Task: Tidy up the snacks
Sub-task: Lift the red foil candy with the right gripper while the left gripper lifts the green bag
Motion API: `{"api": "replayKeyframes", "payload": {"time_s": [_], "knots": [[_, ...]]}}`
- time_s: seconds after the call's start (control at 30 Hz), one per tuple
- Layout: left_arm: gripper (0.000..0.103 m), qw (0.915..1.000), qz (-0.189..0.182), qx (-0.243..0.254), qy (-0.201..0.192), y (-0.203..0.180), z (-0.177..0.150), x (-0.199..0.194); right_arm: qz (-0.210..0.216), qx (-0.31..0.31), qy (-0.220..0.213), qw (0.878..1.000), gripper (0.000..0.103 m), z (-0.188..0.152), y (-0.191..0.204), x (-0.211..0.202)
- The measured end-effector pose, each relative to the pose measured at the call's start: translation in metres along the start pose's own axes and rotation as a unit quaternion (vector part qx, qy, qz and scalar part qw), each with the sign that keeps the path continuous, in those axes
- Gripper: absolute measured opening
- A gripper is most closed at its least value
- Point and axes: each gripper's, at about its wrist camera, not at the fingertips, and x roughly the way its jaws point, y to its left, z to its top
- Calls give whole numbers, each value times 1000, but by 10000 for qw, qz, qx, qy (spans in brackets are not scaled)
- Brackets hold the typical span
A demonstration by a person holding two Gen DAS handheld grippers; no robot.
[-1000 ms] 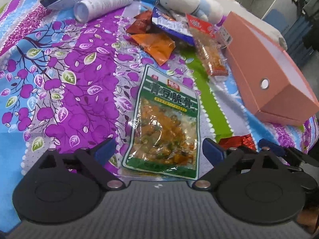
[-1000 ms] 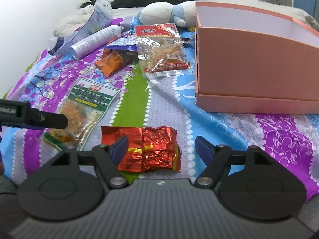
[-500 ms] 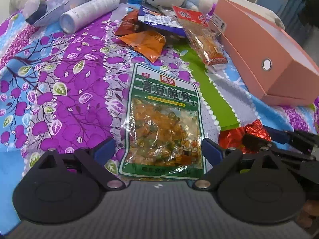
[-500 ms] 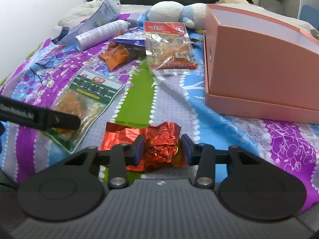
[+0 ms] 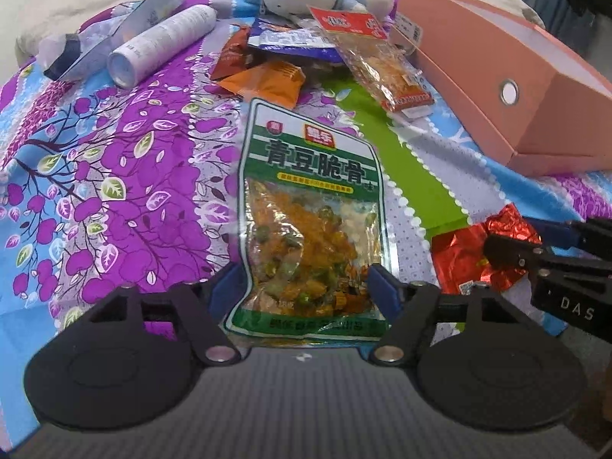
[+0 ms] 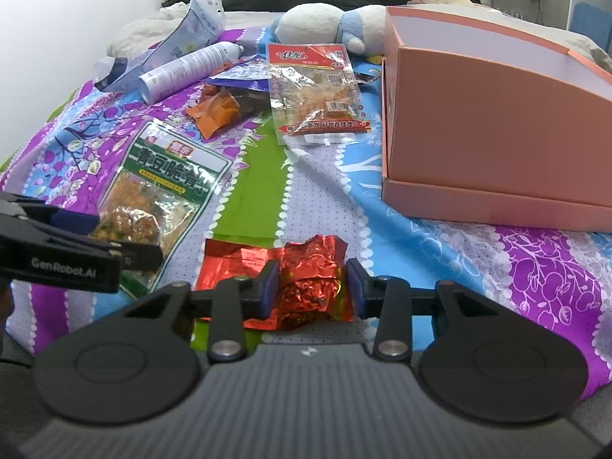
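- Jaws of the left gripper (image 5: 304,287) stand either side of the near end of the green snack packet (image 5: 311,229), having just been closing, the blue pads at the packet's two long edges; whether they press yet cannot be told
- Jaws of the right gripper (image 6: 311,290) pinch the crumpled red foil packet (image 6: 302,279), which bulges between the pads while its flat tail trails off to the left on the bedspread (image 6: 325,199)
- Both packets lie on the flowered bedspread, just beside one another, the green one left of the red
- Long axis of the green packet runs straight away from the left gripper, so the pads close across its width; the left hand is plainly the nearer to it
- Open pink box (image 6: 489,122) sits ahead and to the right of the right gripper, well apart from the red foil, and judged the likely place for the snacks; the right hand is nearer to it
- Farther packets, an orange packet (image 6: 216,113) and a clear packet with a red header (image 6: 315,88), wait beyond, near a white spray can (image 6: 183,70) and a plush toy (image 6: 321,23)
- Right wrist view shows the box's pale inner wall and open top; left wrist view shows only its end with a round finger hole, yet gives the green packet's full length and the right gripper's arm clamped on the red foil
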Motion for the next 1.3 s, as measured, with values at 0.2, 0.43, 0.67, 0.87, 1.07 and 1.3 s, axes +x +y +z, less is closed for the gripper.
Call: {"api": "replayKeyframes", "payload": {"time_s": [0.2, 0.43, 0.67, 0.87, 1.07, 1.3], "knots": [[62, 9993, -105, -360, -25, 7, 4, -8, -19, 85, -46, 10000, 41, 4, -3, -6], [60, 9964, -297, -778, -141, 8, 11, -26, -79, 201, -179, 9996, 41, 14, -9, -21], [60, 9935, -539, -917, -414, 0, 25, -54, -80, 287, -326, 9990, 41, 27, -14, -41], [43, 9910, -661, -989, -610, -6, 36, -73, -66, 317, -487, 9983, 41, 39, -15, -61], [43, 9918, -757, -963, -355, -10, 33, -58, -120, 328, -490, 9982, 41, 39, -19, -61], [83, 9830, -1000, -1542, 12, 8, 21, -29, 70, 432, -317, 9985, 41, 23, -18, -42]]}}
